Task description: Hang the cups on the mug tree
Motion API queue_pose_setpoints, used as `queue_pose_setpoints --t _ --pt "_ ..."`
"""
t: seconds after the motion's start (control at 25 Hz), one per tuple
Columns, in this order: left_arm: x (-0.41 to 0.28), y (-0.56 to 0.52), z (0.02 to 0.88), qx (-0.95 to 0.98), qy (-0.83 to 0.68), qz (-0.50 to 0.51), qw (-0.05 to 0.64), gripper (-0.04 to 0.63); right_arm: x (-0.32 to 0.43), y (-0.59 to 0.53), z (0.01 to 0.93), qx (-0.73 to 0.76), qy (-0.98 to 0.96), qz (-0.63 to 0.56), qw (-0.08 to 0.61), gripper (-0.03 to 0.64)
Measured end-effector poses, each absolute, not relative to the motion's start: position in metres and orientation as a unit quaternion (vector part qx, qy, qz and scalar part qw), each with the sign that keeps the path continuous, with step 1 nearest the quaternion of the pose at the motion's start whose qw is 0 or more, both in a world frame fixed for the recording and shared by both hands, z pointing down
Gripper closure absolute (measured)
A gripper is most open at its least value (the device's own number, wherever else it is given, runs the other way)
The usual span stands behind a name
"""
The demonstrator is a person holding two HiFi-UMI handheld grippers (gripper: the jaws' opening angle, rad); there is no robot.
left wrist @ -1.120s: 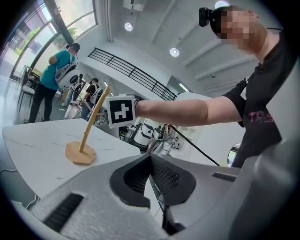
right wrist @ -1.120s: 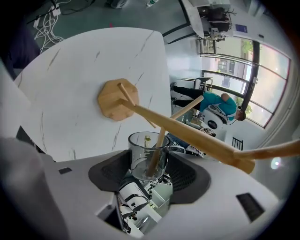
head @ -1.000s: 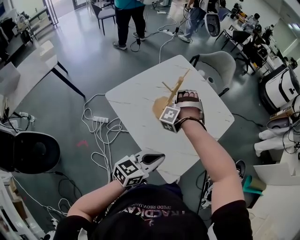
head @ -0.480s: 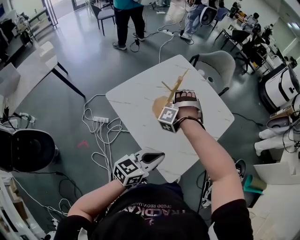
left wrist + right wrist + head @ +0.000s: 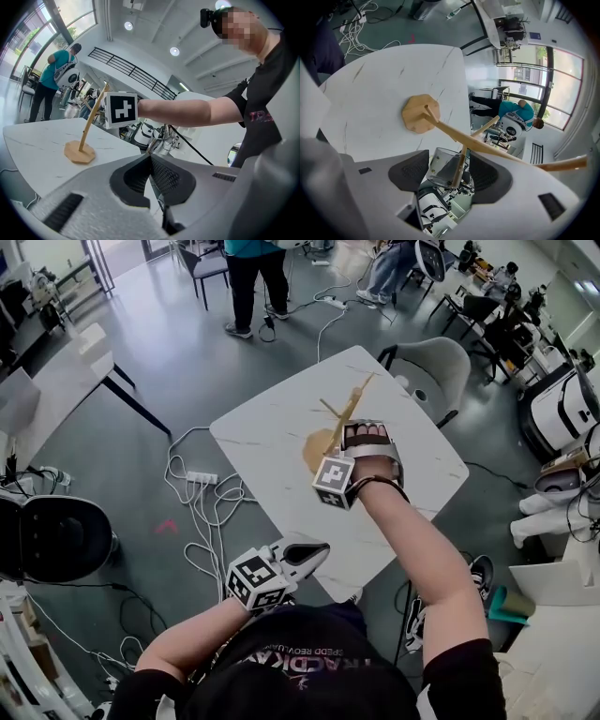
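A wooden mug tree (image 5: 339, 418) stands on the white marble-look table (image 5: 272, 427), its stem leaning and its pegs bare in the head view. My right gripper (image 5: 368, 430) hovers just over the tree. In the right gripper view it (image 5: 447, 173) is shut on a clear glass cup (image 5: 439, 169), and one wooden peg (image 5: 459, 166) runs across the cup's mouth, below the tree's base (image 5: 420, 113). My left gripper (image 5: 314, 551) hangs off the table's near corner. Its pads (image 5: 161, 176) are pressed together with nothing between them; the tree (image 5: 89, 126) shows beyond it.
A grey chair (image 5: 436, 371) sits at the table's far side. White cables and a power strip (image 5: 202, 479) lie on the floor to the left. A person (image 5: 253, 277) stands further back. A black round seat (image 5: 56, 542) and another table (image 5: 56, 381) are at left.
My right gripper has shifted slightly left and nearer over the mug tree with the cup. The left gripper has stayed put.
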State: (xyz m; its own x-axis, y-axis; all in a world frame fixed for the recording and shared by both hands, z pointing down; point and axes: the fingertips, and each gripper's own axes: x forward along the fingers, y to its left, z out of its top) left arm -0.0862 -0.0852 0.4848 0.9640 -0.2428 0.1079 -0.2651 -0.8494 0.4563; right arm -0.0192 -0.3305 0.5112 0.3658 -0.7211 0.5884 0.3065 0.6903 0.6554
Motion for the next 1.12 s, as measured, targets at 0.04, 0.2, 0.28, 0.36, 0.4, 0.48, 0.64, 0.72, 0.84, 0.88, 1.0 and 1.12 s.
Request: queue_pose_setpoints --t 0.04,0.2,0.28,0.36,0.4,0.48,0.64,0.72,0.84,0.88,1.0,1.12 --pt "-0.086 -0.085 0.485 0.962 -0.132 0.024 0.24 0.598 -0.021 -0.329 0.511 0.225 -0.466 -0.325 0.792 0.364" --pt "-0.083 -0.084 0.488 0.962 -0.13 0.027 0.241 0.598 -0.031 -0.32 0.509 0.228 -0.487 -0.335 0.774 0.362" --pt "-0.082 -0.082 0.489 0.961 -0.129 0.03 0.242 0.598 -0.036 -0.312 0.504 0.233 -0.505 -0.339 0.759 0.362" --pt "-0.081 -0.081 0.489 0.961 -0.128 0.032 0.241 0.598 -0.04 -0.303 0.497 0.246 -0.534 -0.339 0.734 0.361" --pt "-0.08 -0.081 0.489 0.961 -0.128 0.033 0.242 0.598 -0.042 -0.297 0.493 0.257 -0.557 -0.335 0.715 0.362" --pt "-0.078 -0.08 0.488 0.961 -0.127 0.034 0.243 0.598 -0.043 -0.285 0.484 0.291 -0.621 -0.306 0.66 0.363" --pt "-0.072 -0.078 0.492 0.961 -0.124 0.039 0.244 0.598 -0.034 -0.258 0.466 0.367 -0.739 -0.21 0.525 0.4" --pt "-0.069 -0.075 0.492 0.961 -0.121 0.041 0.245 0.598 -0.026 -0.248 0.455 0.401 -0.773 -0.172 0.461 0.521" --pt "-0.063 -0.071 0.492 0.962 -0.116 0.043 0.243 0.598 -0.02 -0.232 0.444 0.431 -0.82 -0.098 0.364 0.604" --pt "-0.061 -0.07 0.491 0.962 -0.115 0.045 0.242 0.598 -0.02 -0.226 0.441 0.433 -0.837 -0.065 0.327 0.604" --pt "-0.056 -0.066 0.49 0.963 -0.111 0.047 0.24 0.598 -0.022 -0.209 0.43 0.432 -0.876 0.038 0.209 0.606" --pt "-0.051 -0.059 0.488 0.964 -0.106 0.049 0.238 0.598 -0.017 -0.196 0.422 0.433 -0.885 0.123 0.117 0.606"
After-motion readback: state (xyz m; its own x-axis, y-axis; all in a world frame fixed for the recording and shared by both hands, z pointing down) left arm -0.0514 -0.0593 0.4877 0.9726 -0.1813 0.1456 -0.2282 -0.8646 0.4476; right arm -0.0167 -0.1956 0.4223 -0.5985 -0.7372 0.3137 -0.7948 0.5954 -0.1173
